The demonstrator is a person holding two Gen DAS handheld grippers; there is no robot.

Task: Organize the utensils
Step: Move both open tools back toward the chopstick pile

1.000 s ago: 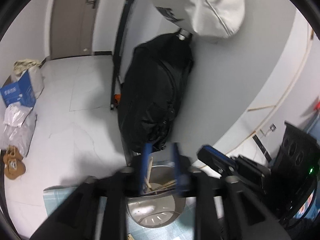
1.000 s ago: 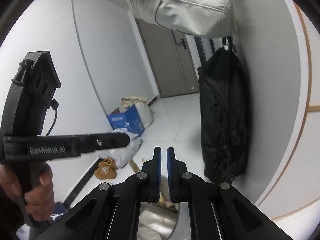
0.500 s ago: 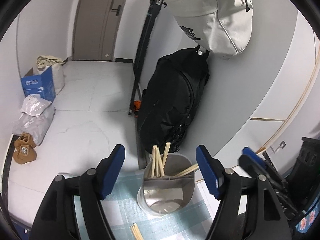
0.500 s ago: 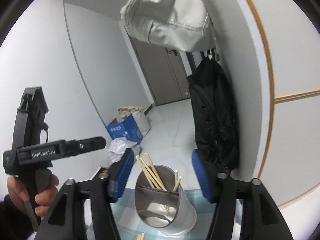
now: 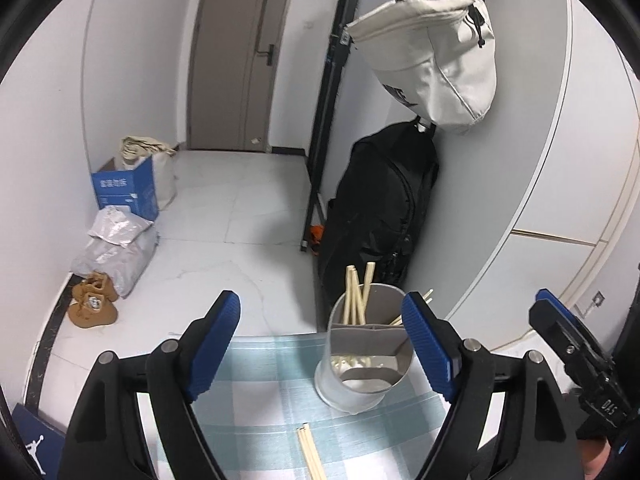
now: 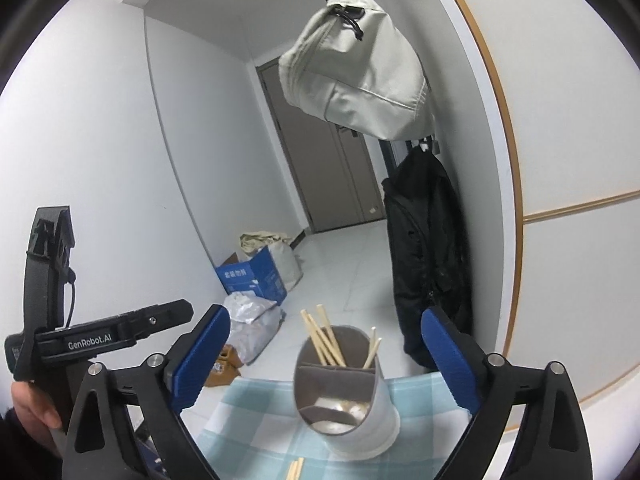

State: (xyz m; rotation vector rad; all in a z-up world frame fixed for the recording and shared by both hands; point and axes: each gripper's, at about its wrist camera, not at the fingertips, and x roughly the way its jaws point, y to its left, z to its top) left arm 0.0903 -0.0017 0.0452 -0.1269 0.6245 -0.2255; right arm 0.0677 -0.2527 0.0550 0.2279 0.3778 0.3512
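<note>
Grey cylindrical utensil holder with inner dividers [image 5: 362,360] is standing upright on the pale blue checked tablecloth [image 5: 256,392], light wooden chopsticks [image 5: 356,296] leaning in its far compartments. More loose chopsticks [image 5: 310,454] are lying on the cloth nearer the camera, perhaps a pair. Left gripper [image 5: 324,352] and right gripper [image 6: 324,364] are both spreading wider, pinching nothing, the holder apart from their blue pads.

- Even, cool indoor light with soft shadows on the floor [image 5: 208,248]
- Both views sharp, strongly bent at the edges, dark corners
- Faint glare inside the metal cup [image 6: 344,404]
</note>
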